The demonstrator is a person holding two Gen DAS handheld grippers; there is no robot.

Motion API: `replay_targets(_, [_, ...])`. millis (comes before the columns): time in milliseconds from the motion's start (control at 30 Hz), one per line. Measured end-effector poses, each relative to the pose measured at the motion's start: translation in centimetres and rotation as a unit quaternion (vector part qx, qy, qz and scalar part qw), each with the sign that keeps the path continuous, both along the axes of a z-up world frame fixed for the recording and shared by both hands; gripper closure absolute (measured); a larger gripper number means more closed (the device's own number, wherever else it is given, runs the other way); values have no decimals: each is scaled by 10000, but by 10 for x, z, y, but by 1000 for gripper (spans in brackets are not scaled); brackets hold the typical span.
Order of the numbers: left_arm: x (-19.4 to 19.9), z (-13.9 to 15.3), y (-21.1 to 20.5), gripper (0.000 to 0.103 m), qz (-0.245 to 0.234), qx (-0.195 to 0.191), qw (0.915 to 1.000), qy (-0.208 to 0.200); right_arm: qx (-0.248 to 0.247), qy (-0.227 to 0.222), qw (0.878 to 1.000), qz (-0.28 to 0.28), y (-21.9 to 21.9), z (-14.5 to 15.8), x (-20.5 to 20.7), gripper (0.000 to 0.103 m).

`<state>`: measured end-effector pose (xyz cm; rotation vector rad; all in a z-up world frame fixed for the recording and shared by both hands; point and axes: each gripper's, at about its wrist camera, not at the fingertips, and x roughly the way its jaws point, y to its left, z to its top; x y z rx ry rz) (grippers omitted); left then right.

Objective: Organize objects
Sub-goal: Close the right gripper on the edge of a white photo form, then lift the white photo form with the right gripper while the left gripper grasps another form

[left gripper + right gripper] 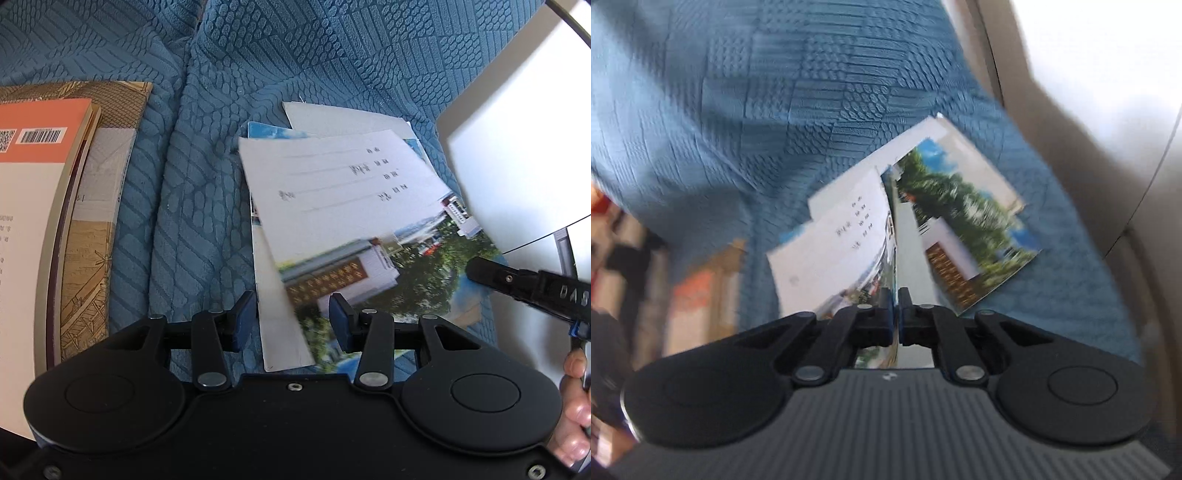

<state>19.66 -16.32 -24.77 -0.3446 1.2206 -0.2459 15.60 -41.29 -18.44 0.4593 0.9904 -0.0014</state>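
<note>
Booklets (354, 206) lie overlapped on the blue textured cover (207, 184), right of the stacked books (55, 206). We note the left gripper (293, 325) parted above their near edge, gripping nothing; the right gripper (896, 314) is clamped on one booklet's edge.

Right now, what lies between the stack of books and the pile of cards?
Only bare blue cover, in the left wrist view: the books lie left, the cards right, with nothing on the stretch between them.
</note>
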Motion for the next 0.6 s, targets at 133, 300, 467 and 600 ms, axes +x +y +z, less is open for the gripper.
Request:
replay_targets(133, [-1,0,1,61,15,-84,10000,26,-1582,-325,9844,702,42,17,-7,98])
replay_targets(300, [-4,1,10,61,132,-301,9993,163,-3176,-748,9362,1308,90,26,-21,98])
replay_targets(467, [-10,10,23,61,224,-560,9981,106,-3022,-791,9402,1359,96,41,-22,98])
replay_targets(600, [-13,20,35,61,309,-926,9952,22,-1810,-681,9779,799,68,61,-14,98])
